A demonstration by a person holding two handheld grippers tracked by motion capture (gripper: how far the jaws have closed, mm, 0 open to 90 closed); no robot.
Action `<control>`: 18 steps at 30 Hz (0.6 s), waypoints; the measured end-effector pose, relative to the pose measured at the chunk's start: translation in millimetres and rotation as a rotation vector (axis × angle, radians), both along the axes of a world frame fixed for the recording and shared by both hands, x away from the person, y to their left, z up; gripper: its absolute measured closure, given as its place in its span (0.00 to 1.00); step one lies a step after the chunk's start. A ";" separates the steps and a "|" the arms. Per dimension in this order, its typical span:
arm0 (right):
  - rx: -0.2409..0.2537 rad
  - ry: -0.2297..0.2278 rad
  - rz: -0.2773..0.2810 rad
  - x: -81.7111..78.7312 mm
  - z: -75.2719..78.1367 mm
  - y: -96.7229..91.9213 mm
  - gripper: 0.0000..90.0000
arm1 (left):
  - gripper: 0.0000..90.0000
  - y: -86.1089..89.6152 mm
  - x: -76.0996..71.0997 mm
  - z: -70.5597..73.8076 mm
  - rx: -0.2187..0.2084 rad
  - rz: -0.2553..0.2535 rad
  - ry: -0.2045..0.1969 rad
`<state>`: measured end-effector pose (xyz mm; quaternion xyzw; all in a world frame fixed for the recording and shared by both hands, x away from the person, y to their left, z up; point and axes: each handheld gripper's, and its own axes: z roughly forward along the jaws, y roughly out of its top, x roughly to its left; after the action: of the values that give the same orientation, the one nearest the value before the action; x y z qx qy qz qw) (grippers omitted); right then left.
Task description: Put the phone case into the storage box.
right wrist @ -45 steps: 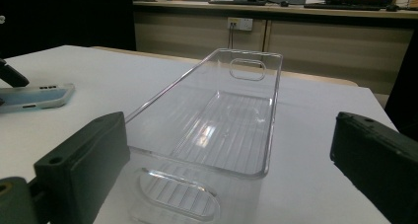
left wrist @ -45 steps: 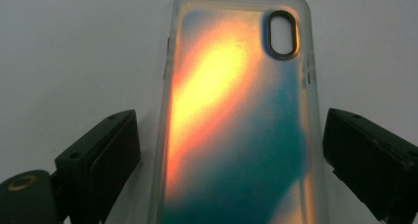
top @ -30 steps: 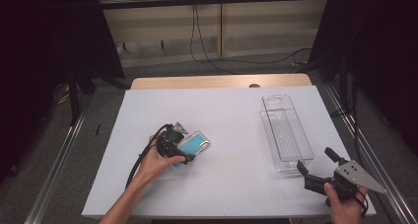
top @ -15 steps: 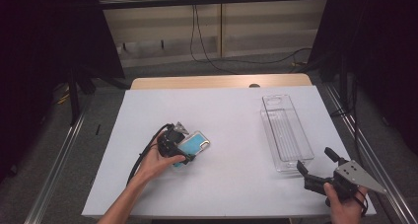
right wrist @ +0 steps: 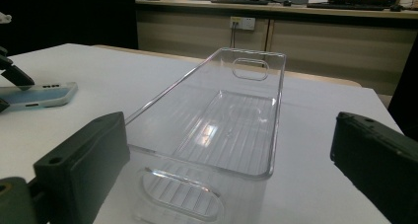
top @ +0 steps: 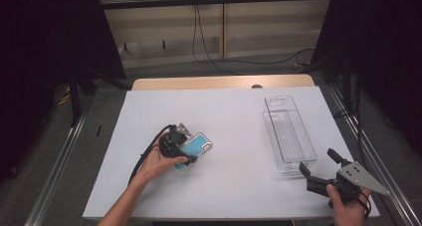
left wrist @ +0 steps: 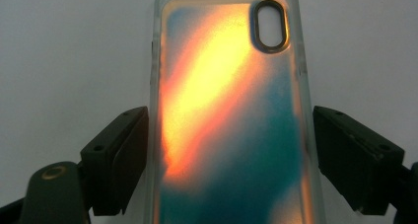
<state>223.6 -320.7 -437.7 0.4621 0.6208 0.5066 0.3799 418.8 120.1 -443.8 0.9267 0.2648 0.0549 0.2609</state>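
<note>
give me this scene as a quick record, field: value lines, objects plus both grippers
surface: white table
phone case: iridescent orange and teal, flat on the table, camera cutout at the end away from the gripper
clear bin: long transparent tray, empty, right side of the table
left gripper: over the phone case, jaws open, one at each long edge
right gripper: near the bin's near end, jaws open, holding nothing
bin handles: oval cutouts in both end walls
</note>
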 end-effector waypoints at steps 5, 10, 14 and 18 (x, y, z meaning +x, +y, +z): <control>0.003 0.003 0.000 0.2 -0.2 -0.8 0.01 | 0.19 -0.2 -0.1 0.7 0.003 0.008 0.002; 0.003 0.002 0.000 0.0 -0.1 -0.6 0.01 | 0.19 -0.7 -0.8 1.2 0.003 0.021 0.004; 0.005 0.001 -0.003 -0.1 -0.2 -1.3 0.01 | 0.19 -0.4 -1.1 1.3 -0.002 0.024 0.003; 0.006 0.002 -0.002 0.0 -0.2 -1.4 0.01 | 0.19 -0.4 -1.2 1.6 0.001 0.025 -0.001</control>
<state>223.6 -322.1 -437.9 0.4644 0.6192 0.5077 0.3784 417.6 119.7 -442.2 0.9234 0.2764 0.0586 0.2599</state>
